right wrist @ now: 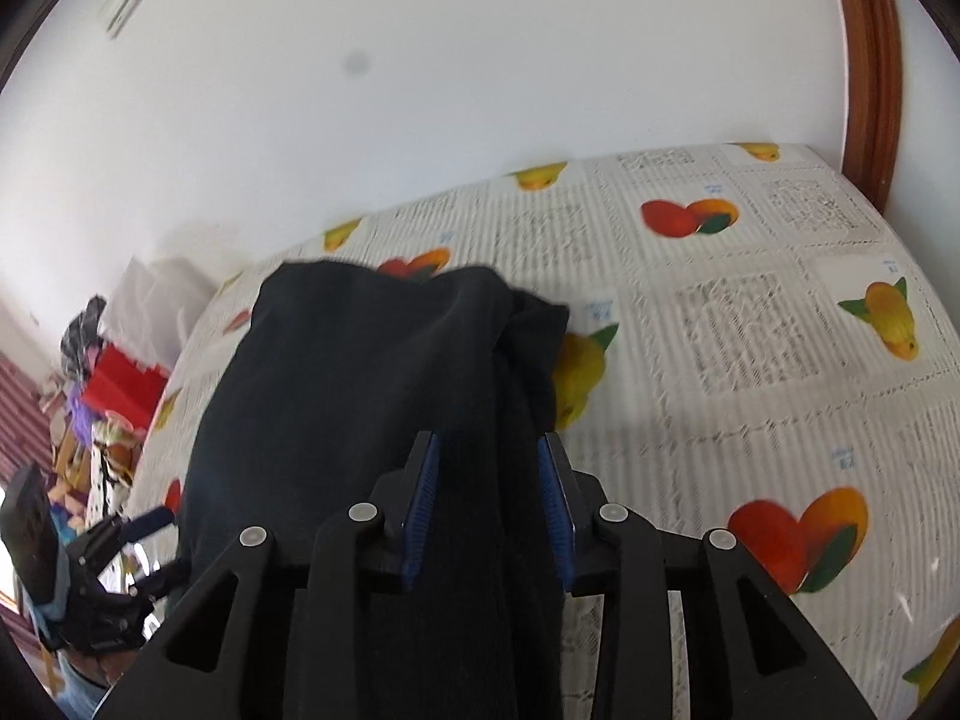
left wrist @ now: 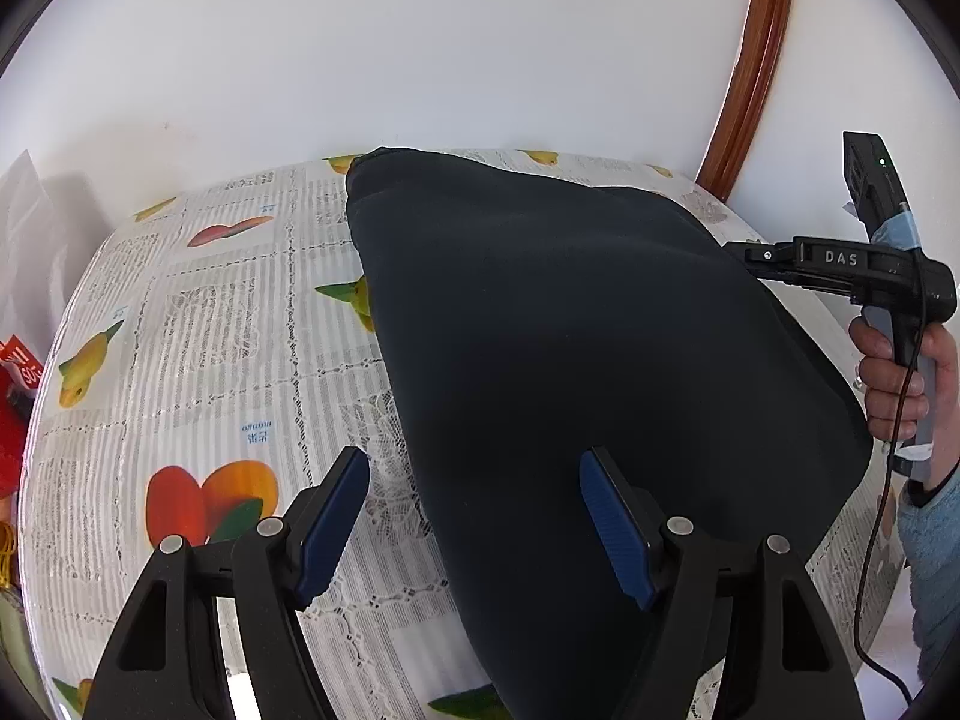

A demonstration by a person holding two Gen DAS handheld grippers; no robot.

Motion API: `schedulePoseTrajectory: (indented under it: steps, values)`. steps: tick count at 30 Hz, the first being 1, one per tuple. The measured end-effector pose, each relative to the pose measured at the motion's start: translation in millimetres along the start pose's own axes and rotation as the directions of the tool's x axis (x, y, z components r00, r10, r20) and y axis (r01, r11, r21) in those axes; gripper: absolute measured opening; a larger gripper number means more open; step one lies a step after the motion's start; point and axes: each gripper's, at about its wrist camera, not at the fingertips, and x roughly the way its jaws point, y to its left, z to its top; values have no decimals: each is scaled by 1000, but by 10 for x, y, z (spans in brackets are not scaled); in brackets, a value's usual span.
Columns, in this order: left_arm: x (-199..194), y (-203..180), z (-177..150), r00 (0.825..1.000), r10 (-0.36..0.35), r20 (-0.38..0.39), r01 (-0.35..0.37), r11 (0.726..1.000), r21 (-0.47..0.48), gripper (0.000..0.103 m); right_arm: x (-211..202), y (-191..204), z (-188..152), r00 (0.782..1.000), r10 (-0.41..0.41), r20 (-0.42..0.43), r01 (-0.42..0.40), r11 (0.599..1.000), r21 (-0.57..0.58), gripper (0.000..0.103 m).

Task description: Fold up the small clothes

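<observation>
A plain white wall (left wrist: 420,48) rises behind the table, evenly lit and without hard shadows; a curved brown wooden frame (left wrist: 753,66) runs up it at the far right; a small pale switch plate (right wrist: 123,0) sits high on the wall at the far left. The table wears a white lace-patterned tablecloth (left wrist: 228,324) printed with mangoes and pears; beyond its left edge stand a red box (right wrist: 123,387), a white bag (right wrist: 165,300) and blurred clutter; striped maroon fabric (right wrist: 21,414) shows at the far left.
</observation>
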Motion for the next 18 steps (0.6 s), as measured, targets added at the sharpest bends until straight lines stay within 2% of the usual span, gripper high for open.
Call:
schedulePoseTrajectory:
  steps: [1, 2, 4, 5, 6, 7, 9, 11, 14, 16, 17, 18]
  values:
    - [-4, -4, -12, 1000, 4, -1, -4, 1000, 0, 71, 8, 22, -30, 1000, -14, 8, 14, 1000, -12, 30]
    - [-14, 4, -30, 1000, 11, -5, -11, 1000, -6, 71, 3, 44, -47, 1000, -16, 23, 17, 999, -35, 0]
    - [-52, 14, -59, 1000, 16, -7, -16, 1000, -18, 71, -67, 19, -54, 995, -68, 72, 70, 997, -33, 0]
    - [-79, 17, -76, 1000, 18, -7, -19, 1000, -22, 71, -145, -37, -67, 990, -104, 101, 104, 995, 4, 0]
    - [-114, 22, -101, 1000, 22, -7, -22, 999, -25, 71, -198, -79, -84, 989, -102, 109, 100, 995, 28, 0]
    - [-141, 19, -121, 1000, 24, -5, -24, 999, -25, 71, -284, -131, -135, 992, -63, 105, 57, 997, 58, 0]
    - [-201, 5, -165, 1000, 29, 1, -29, 999, -22, 71, -427, -135, -237, 993, -24, 112, 16, 998, 65, 3]
    - [-240, -7, -196, 1000, 29, 5, -29, 999, -24, 71, -580, -64, -375, 992, -42, 122, 39, 999, 23, 8]
    - [-302, -31, -246, 1000, 12, 13, -11, 999, -32, 71, -713, 22, -585, 993, -33, 112, 35, 999, -18, 51]
    - [-326, -67, -289, 1000, 0, 11, 1, 999, -33, 71, -746, 48, -719, 992, -34, 123, 38, 999, -26, 53]
    - [-323, -82, -307, 1000, -2, 8, 3, 1000, -31, 71, -709, 67, -760, 992, -44, 115, 47, 998, -30, 44]
    - [-307, -98, -325, 1000, -3, 8, 3, 1000, -25, 71, -654, 69, -804, 993, -51, 103, 55, 998, -36, 13]
